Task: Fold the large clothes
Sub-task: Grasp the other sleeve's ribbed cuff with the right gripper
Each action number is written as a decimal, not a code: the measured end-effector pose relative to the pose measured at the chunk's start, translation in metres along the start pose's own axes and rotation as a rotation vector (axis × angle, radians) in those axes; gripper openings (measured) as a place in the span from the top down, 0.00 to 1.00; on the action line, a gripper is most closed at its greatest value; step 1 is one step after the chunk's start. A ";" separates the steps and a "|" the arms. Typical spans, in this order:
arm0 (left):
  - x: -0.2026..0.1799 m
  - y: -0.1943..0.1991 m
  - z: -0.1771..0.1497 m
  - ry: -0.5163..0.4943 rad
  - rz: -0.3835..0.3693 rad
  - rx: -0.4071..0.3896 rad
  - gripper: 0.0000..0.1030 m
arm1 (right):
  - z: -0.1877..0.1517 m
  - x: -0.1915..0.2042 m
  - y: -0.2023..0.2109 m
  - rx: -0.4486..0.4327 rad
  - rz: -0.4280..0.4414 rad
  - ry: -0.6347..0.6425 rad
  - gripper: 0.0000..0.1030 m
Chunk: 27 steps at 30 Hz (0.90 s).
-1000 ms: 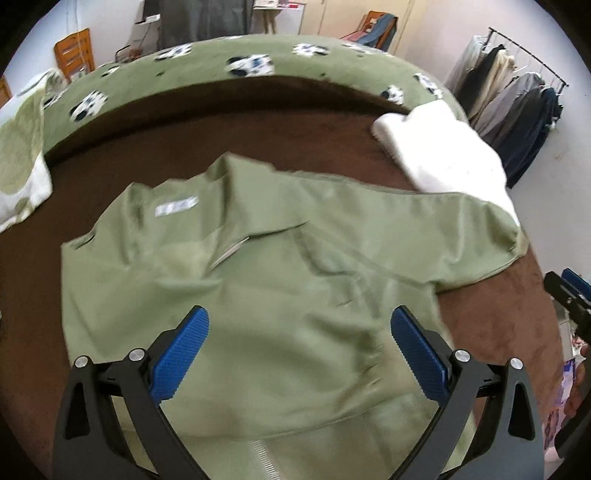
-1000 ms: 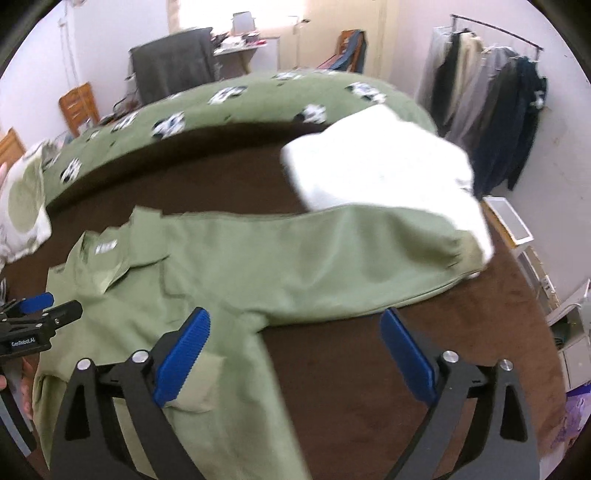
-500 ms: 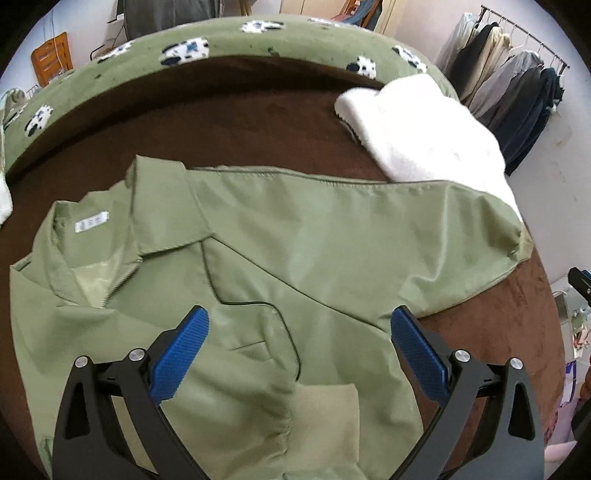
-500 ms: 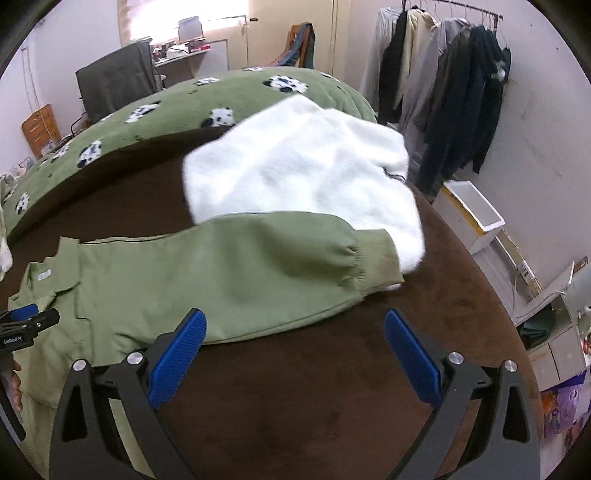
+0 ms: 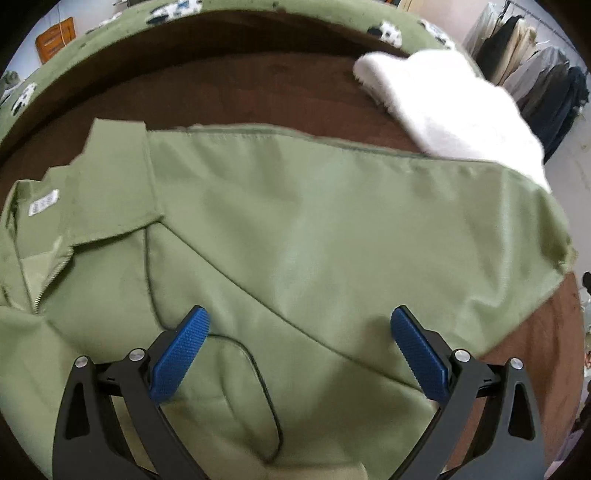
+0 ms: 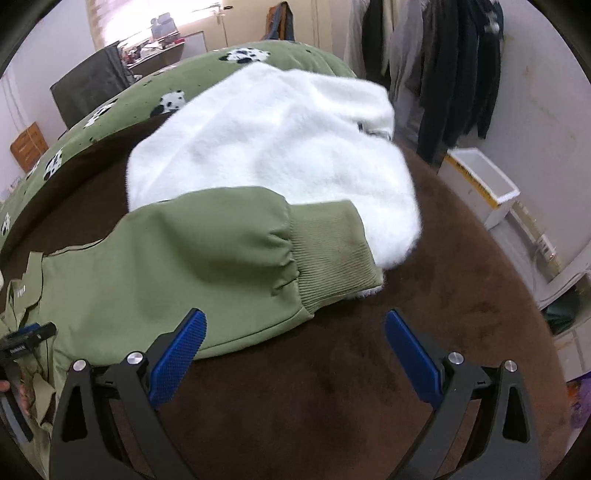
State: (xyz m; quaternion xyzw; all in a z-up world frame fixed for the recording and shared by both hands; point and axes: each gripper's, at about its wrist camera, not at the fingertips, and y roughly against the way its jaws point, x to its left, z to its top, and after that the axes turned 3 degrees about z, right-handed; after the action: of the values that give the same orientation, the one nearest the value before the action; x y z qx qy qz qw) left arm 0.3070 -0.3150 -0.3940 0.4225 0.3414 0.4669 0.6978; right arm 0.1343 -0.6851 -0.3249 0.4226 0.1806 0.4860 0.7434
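Green jacket (image 5: 314,236) hem cut off, cuff (image 6: 332,254) overlapping white garment (image 6: 280,140), both hand-held grippers (image 5: 299,328) (image 6: 293,330) spread, empty

This is a lived-in room of a home, a bedroom that doubles as a work corner. A bed takes up most of both views, spread with a brown blanket (image 6: 424,295) and a green quilt (image 6: 207,77) printed with black-and-white animals. Along the right wall a rack (image 6: 443,66) hangs full of coats and jackets, with a white bin (image 6: 480,184) on the floor below it. At the far end, under a bright window (image 6: 155,14), stands a cluttered desk (image 6: 166,44) with a dark chair (image 6: 88,88), and a wooden chair (image 6: 29,147) is at the left.
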 end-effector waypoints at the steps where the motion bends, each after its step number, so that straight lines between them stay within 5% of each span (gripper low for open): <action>1: 0.000 -0.008 0.001 0.003 -0.002 0.003 0.06 | 0.000 -0.003 -0.004 -0.004 0.015 -0.016 0.07; 14: 0.002 -0.014 -0.005 -0.029 0.000 -0.026 0.06 | 0.006 -0.047 -0.050 -0.048 0.175 -0.262 0.10; 23: -0.002 -0.014 -0.006 -0.036 0.011 -0.031 0.06 | 0.010 -0.030 -0.031 -0.095 0.154 -0.252 0.61; 25: -0.003 -0.014 -0.006 -0.037 0.012 -0.031 0.06 | 0.010 -0.029 -0.028 -0.096 0.203 -0.248 0.78; 27: -0.004 -0.015 -0.006 -0.040 0.014 -0.028 0.06 | 0.013 -0.026 -0.026 -0.094 0.195 -0.235 0.83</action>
State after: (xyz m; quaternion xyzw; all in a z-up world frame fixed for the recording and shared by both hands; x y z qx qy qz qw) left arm 0.3064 -0.3200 -0.4100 0.4241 0.3180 0.4681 0.7070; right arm 0.1461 -0.7182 -0.3419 0.4569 0.0278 0.5108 0.7277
